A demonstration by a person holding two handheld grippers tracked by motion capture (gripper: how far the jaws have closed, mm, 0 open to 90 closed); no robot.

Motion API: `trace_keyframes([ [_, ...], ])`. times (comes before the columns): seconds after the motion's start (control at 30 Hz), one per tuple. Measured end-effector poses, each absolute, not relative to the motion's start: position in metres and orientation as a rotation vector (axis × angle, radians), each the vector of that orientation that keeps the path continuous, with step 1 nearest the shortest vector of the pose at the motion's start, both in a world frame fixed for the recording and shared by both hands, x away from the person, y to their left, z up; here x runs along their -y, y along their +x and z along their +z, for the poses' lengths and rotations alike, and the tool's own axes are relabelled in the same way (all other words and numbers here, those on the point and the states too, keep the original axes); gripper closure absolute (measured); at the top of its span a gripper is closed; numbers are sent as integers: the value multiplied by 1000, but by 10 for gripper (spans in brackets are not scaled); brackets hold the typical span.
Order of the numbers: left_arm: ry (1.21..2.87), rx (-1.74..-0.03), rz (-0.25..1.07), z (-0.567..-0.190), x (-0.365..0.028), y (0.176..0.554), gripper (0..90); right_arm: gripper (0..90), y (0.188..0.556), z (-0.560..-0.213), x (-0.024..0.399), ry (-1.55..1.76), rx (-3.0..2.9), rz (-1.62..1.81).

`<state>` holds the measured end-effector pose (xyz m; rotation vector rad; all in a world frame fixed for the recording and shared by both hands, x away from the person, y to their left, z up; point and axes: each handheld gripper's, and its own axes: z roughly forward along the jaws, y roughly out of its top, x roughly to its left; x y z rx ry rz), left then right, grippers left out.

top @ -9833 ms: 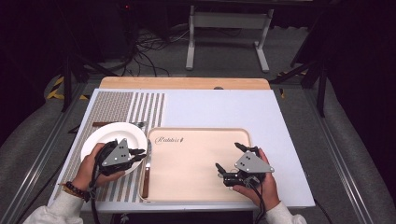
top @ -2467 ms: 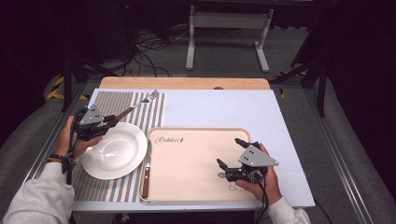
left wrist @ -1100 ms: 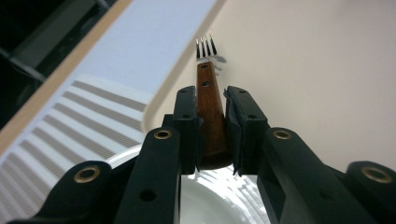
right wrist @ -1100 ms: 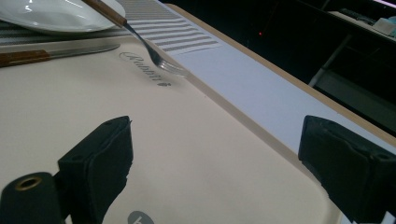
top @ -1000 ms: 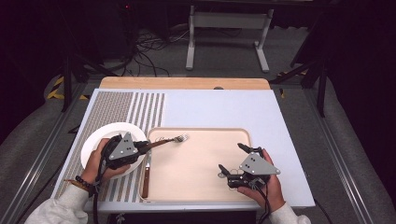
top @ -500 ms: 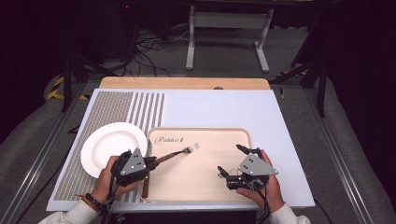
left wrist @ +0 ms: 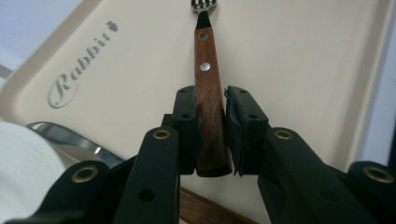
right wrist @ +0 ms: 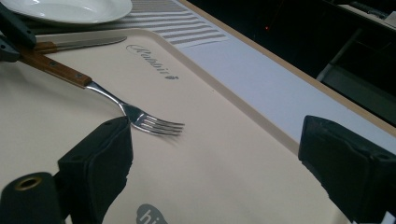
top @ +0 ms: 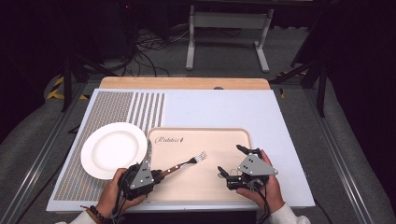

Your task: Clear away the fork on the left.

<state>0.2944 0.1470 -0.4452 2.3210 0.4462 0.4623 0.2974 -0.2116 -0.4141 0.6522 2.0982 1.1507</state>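
A fork (top: pixel 187 163) with a wooden handle and steel tines lies aslant low over the beige tray (top: pixel 219 135). My left gripper (top: pixel 159 174) is shut on the handle at the tray's near left corner. In the left gripper view the pads (left wrist: pixel 187 126) press both sides of the fork's handle (left wrist: pixel 208 88). The tines sit close to the tray surface; I cannot tell whether they touch. My right gripper (top: pixel 229 159) stands open over the tray's near right part, holding nothing. In the right gripper view the fork's tines (right wrist: pixel 154 123) lie just beyond its left jaw.
A white plate (top: pixel 113 149) sits on the striped mat (top: pixel 112 107) left of the tray. A wooden-handled knife (top: pixel 149 150) lies along the tray's left rim, its blade (left wrist: pixel 65 135) near my left gripper. The white table edge runs close below both hands.
My left gripper has carried the fork from beside the plate rightward and toward the table's near edge, lower over the tray. The right gripper has stayed put.
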Motion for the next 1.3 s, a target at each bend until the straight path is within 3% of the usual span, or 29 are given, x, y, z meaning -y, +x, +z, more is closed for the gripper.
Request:
trace_keyframes([
  [0.23, 2332, -436, 410, -450, -146, 288, 743, 112, 297, -414, 212, 653, -2100, 1149],
  [0.57, 2309, -379, 378, -444, -147, 287, 609, 112, 297, -413, 212, 650, -2092, 1156],
  [0.73, 2303, -327, 391, -433, -147, 302, 666, 112, 298, -413, 213, 658, -2085, 1158],
  [0.8, 2312, -254, 363, -428, -145, 309, 833, 113, 298, -413, 214, 658, -2082, 1156],
  [0.87, 2325, -218, 354, -425, -141, 314, 900, 113, 299, -412, 214, 662, -2081, 1158],
  [1.3, 2394, -47, 248, -424, -97, 340, 900, 116, 300, -414, 214, 674, -2093, 1151],
])
